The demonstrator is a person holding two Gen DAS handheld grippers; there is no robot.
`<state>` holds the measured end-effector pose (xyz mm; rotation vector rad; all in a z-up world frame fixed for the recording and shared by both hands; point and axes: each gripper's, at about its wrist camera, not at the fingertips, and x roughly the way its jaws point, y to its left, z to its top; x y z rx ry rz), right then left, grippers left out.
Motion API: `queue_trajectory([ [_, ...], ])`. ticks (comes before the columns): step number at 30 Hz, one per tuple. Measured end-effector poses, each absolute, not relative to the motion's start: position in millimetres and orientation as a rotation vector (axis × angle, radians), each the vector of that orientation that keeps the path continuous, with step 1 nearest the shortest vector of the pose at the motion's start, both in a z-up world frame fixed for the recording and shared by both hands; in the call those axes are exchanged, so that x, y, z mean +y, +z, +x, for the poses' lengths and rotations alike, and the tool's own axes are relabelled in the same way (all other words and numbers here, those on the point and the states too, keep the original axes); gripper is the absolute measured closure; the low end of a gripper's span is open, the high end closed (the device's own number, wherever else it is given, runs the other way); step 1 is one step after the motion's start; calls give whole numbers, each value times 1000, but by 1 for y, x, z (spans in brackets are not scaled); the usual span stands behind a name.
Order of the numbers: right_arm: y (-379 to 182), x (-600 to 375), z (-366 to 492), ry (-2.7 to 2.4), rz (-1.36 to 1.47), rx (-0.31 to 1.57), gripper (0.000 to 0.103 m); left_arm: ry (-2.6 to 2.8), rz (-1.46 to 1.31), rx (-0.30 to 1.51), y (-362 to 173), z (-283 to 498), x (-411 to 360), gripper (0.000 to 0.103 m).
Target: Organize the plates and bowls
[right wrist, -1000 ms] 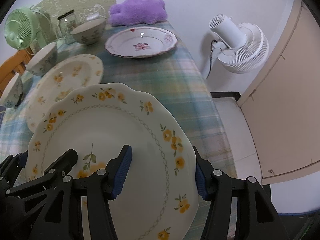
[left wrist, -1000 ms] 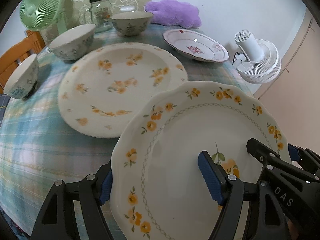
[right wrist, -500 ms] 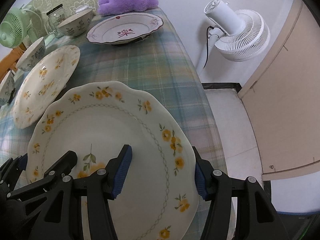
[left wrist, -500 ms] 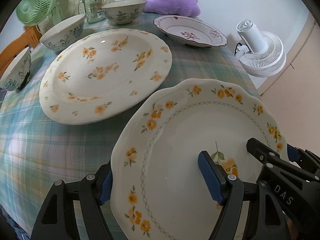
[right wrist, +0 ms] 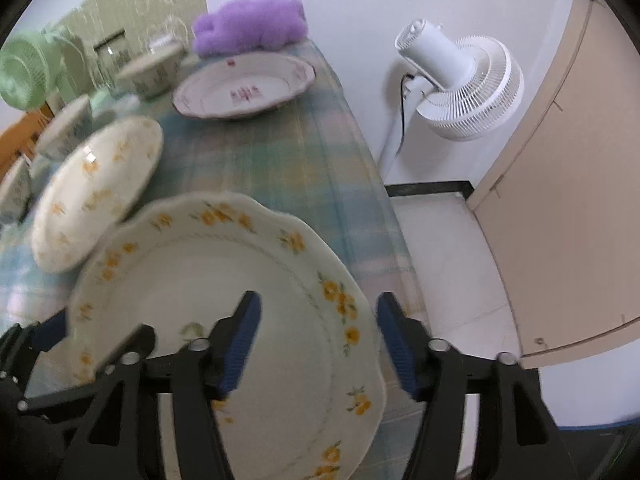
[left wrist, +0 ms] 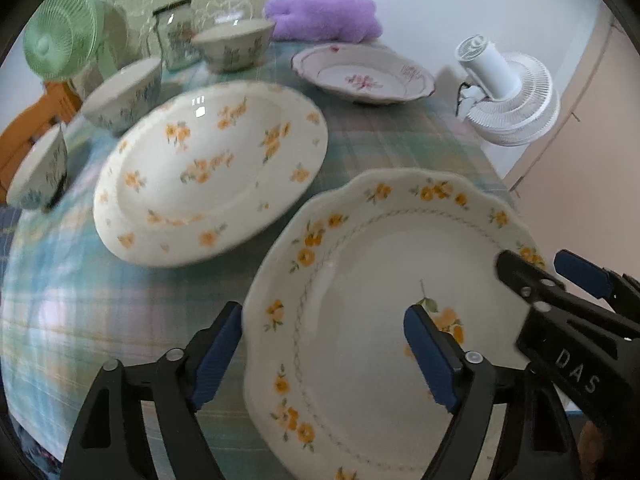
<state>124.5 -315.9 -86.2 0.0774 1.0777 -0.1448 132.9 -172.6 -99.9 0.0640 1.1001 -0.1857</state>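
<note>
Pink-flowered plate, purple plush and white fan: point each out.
pink-flowered plate [left wrist: 362,78], left wrist view, on its flower-painted centre.
purple plush [right wrist: 250,24], right wrist view, on the middle of its fuzzy body.
white fan [right wrist: 472,92], right wrist view, on its round grille.

Scalloped plate [left wrist: 360,300] cream, yellow flowers round wavy rim, flower sprig in middle. Sat nearest, at table's near edge, between both grippers' blue pads. Big round plate [left wrist: 212,168] with yellow flowers lay just behind it, to left; rims close, touching not clear. Pink-flower plate [left wrist: 362,74] with dark wavy rim lay further back. Three bowls [left wrist: 234,46] [left wrist: 124,96] [left wrist: 40,172] with blue-green flowers stood upright along left side, well apart.
</note>
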Motion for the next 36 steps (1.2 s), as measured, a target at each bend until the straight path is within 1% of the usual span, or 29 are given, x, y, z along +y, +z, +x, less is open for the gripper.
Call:
queue_trajectory([
  [1,-82,-314,124,-139,85,1068,27,-197,72,1084,-94,132,-171,17],
  [2,-78,-312,124,-138,87,1060,26,-205,75,1074,-89,131,-169,14],
  [5,-66,-299,122,-120,94,1036,25,-216,72,1050,-76,130,-159,12],
  [22,2,-196,128,-126,87,901,25,-193,71,919,-18,148,-59,11],
  [29,10,-169,149,-150,110,866,25,-178,49,907,-14,174,-34,11],
  [36,3,-165,197,-123,86,882,25,-118,37,919,-23,218,-32,11],
])
